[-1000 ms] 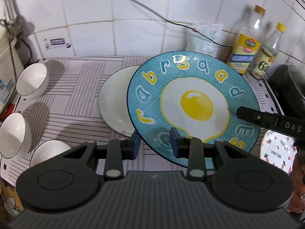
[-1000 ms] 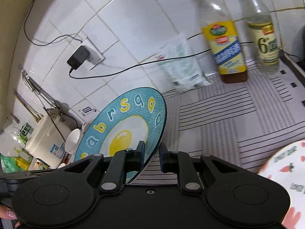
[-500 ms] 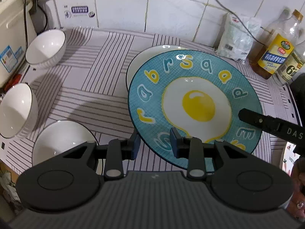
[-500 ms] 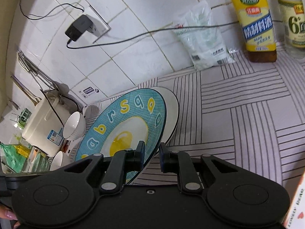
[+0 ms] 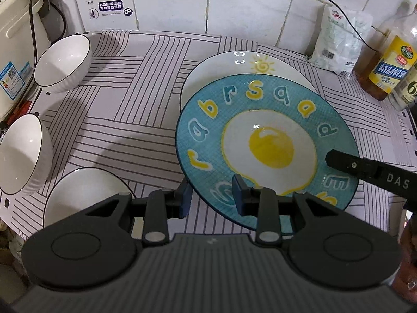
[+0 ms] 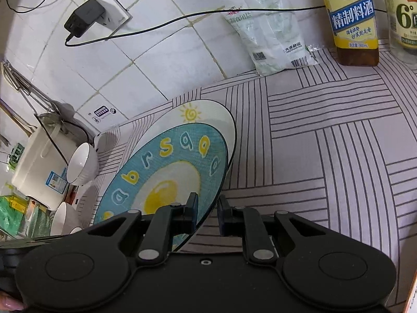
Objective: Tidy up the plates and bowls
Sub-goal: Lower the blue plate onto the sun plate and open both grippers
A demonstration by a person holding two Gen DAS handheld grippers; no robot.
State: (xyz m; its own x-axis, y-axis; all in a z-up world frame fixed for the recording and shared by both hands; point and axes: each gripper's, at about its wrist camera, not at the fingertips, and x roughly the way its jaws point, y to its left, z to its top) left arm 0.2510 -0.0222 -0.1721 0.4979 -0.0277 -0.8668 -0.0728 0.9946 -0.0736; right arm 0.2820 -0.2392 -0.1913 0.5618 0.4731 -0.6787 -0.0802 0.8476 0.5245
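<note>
A blue plate with a fried-egg picture (image 5: pixel 265 140) (image 6: pixel 166 177) is held by both grippers, just above a white plate with a sun drawing (image 5: pixel 250 65) (image 6: pixel 206 114) that lies on the striped counter. My left gripper (image 5: pixel 211 195) is shut on the blue plate's near rim. My right gripper (image 6: pixel 207 210) is shut on its right rim; its finger shows in the left wrist view (image 5: pixel 365 169). Three white bowls stand at the left: far (image 5: pixel 62 62), middle (image 5: pixel 23 154), near (image 5: pixel 86 195).
A white rice cooker (image 5: pixel 13 60) stands at the far left. A salt bag (image 5: pixel 336 41), a yellow-labelled bottle (image 5: pixel 388 62) and a clear bottle (image 5: pixel 409 86) stand by the tiled back wall. A cable (image 6: pixel 182 20) runs from a wall charger.
Both grippers have carried the blue plate lower and over the white plate. The sun drawing on the white plate has come into view.
</note>
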